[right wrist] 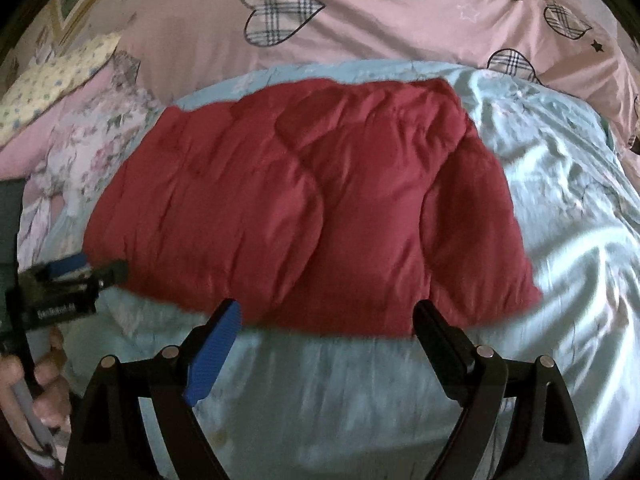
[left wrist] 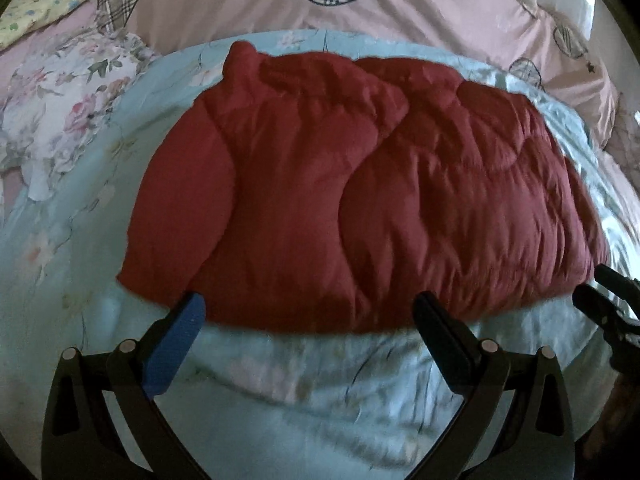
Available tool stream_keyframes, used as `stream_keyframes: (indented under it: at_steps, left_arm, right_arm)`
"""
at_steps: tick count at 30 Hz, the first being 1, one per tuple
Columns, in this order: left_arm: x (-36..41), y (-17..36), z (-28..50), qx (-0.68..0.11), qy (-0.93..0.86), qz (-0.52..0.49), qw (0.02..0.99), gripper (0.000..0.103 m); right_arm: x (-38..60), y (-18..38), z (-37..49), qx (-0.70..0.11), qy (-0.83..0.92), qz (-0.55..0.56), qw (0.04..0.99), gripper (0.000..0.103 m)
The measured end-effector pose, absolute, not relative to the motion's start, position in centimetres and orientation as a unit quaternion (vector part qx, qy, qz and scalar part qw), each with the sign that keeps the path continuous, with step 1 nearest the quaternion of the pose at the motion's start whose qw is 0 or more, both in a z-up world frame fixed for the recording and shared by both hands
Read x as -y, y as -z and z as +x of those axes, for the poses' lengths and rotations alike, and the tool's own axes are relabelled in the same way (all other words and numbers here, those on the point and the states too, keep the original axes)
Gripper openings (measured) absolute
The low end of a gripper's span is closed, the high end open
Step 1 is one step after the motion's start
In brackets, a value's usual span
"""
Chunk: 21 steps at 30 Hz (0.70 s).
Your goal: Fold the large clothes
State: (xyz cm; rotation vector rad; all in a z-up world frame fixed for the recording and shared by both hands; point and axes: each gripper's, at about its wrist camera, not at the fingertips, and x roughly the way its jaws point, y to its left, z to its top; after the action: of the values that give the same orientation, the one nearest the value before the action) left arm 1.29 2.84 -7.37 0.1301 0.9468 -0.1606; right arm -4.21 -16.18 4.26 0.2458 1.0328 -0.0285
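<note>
the folded red jacket (left wrist: 360, 184) is seen just beyond both grippers' fingers (left wrist: 440, 332), all spread wide, nothing grasped.

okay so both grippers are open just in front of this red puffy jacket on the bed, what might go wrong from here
1. The red jacket is thick and puffy; the open left gripper or right gripper might pinch only the top layer, so the fold may slump.
2. The light blue sheet underneath is wrinkled and could get pinched along with the hem.
</note>
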Motion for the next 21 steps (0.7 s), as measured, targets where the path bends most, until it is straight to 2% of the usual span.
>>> stream_keyframes:
  at_steps: [6, 11, 15, 21]
  left_arm:
    - [-3.3, 7.9, -0.9, -0.471, 0.074, 0.08, 0.875, 0.103]
    - [-3.0, 6.0, -1.9, -0.463, 0.076, 0.091, 0.878, 0.103]
    - [-2.7, 3.8, -2.3, -0.453, 0.075, 0.094, 0.883, 0.103]
    - [-2.6, 2.5, -1.5, -0.443, 0.067, 0.094, 0.889, 0.103]
  right_arm:
    - [14.8, -4.0, -6.8, -0.513, 0.008, 0.107, 0.852, 0.09]
    - [14.3, -6.2, -7.1, -0.508, 0.005, 0.104, 0.855, 0.09]
    - [14.4, -8.9, -6.5, -0.492, 0.008, 0.101, 0.865, 0.099]
    - [14.9, -10.2, -5.0, -0.478, 0.017, 0.099, 0.873, 0.101]
